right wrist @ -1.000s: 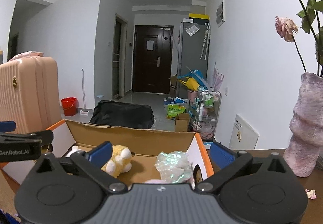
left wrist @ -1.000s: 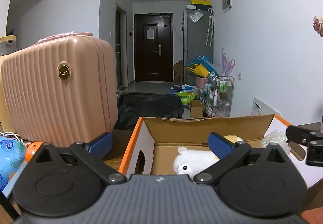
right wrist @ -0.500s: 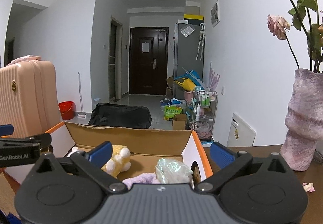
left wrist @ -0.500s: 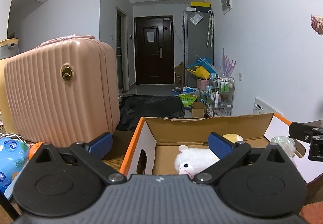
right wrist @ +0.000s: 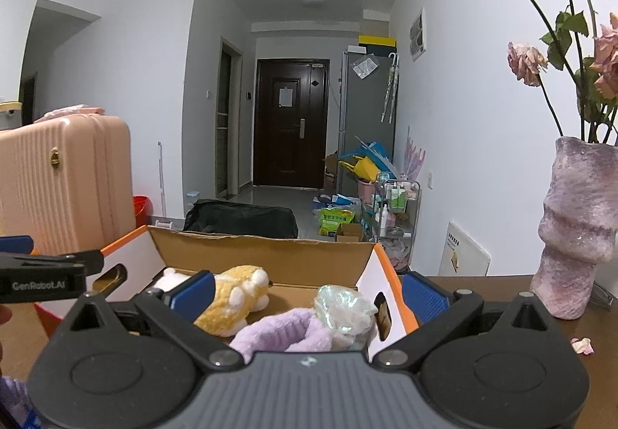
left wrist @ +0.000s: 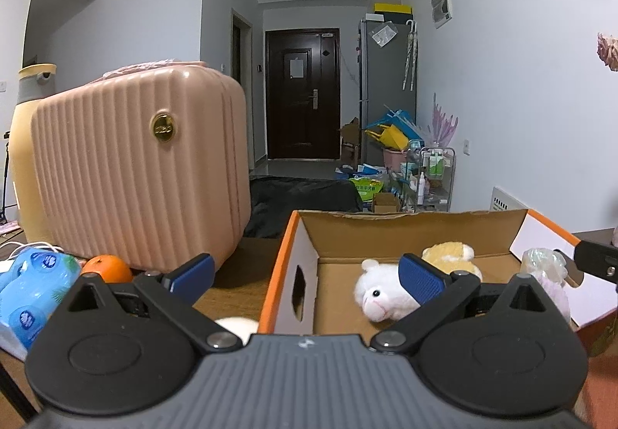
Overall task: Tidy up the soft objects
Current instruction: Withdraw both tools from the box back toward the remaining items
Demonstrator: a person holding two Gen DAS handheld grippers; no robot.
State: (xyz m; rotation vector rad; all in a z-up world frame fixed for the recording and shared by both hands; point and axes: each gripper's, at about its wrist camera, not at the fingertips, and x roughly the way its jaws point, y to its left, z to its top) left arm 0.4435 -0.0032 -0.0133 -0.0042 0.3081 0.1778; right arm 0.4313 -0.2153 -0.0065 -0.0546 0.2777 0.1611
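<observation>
We see cardboard box [left wrist: 405, 232] on table [left wrist: 235, 294], suitcase [left wrist: 135, 174] to its left. Inside box: plush lamb [left wrist: 380, 292] at left, plush dog [right wrist: 235, 292] behind it, crinkly bag [right wrist: 342, 307] at right. Orange [left wrist: 106, 268] and tissue pack [left wrist: 27, 290] in front of suitcase. Vase [right wrist: 579, 228] right of box.

Ribbed pink suitcase [left wrist: 139, 174] at left of frame; orange-edged brown box [left wrist: 409, 232] lower right, holding white plush [left wrist: 380, 294], yellow plush [right wrist: 231, 294], lilac plush [right wrist: 282, 334]
</observation>
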